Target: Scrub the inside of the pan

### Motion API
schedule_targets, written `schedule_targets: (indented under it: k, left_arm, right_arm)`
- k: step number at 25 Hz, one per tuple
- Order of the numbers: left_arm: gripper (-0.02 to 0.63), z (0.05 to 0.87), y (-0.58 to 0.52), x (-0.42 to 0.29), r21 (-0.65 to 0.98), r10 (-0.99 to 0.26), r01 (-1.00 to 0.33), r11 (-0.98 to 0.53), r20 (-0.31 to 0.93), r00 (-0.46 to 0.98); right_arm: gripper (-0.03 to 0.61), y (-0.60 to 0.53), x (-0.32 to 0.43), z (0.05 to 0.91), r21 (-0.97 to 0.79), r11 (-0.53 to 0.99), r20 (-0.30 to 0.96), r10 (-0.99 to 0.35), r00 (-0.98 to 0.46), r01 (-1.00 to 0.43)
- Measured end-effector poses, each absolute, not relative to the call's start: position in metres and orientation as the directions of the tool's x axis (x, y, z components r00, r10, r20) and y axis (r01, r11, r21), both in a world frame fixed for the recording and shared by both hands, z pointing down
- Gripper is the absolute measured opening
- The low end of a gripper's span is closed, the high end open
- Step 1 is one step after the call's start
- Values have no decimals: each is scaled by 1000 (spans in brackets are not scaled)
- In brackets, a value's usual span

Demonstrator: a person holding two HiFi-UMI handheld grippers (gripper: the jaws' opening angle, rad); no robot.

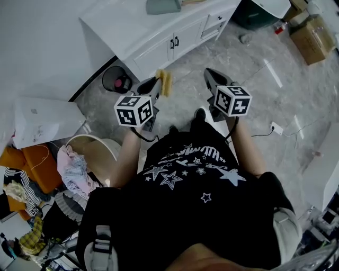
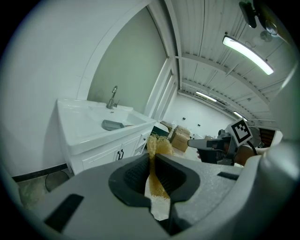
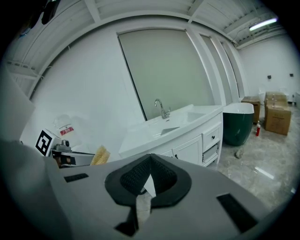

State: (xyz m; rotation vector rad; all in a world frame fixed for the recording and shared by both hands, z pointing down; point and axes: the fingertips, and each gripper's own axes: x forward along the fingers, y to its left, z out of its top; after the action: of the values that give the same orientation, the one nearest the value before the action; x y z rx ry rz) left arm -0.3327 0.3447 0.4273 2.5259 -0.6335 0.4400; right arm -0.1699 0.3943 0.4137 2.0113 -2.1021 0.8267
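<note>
- We see a white vanity top carrying a chrome faucet and, in its basin, a grey pan.
- On the grey marble floor we find cardboard boxes, a dark green tub with a red bottle beside it, and a white socket strip.
- A round black bin stands on that floor by the vanity, and a basket of clothes sits nearer us.

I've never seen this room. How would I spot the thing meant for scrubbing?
Find the white sink cabinet along the wall; a person stands on the marble floor before it, a grey gripper in each hand. The scrubber is the small pad pinched between the fingers of the left gripper. Its straw-yellow, fibrous look sets it apart, and the right gripper beside it holds nothing.
</note>
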Motion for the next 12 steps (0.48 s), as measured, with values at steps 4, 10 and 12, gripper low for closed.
schedule_targets:
  k: [4, 10, 12]
  left_arm:
    - [42, 435, 338, -335, 390, -361, -528, -754, 425, 830]
    - [42, 434, 317, -312, 388, -386, -549, -740, 424, 819]
    - [43, 434, 303, -302, 378, -403, -567, -732, 431, 808]
  right_arm:
    - [8, 392, -170, 419, -286, -13, 452, -884, -123, -958]
    - [8, 365, -142, 429, -306, -7, 457, -879, -140, -952]
    - [8, 349, -129, 432, -319, 5, 454, -877, -157, -948]
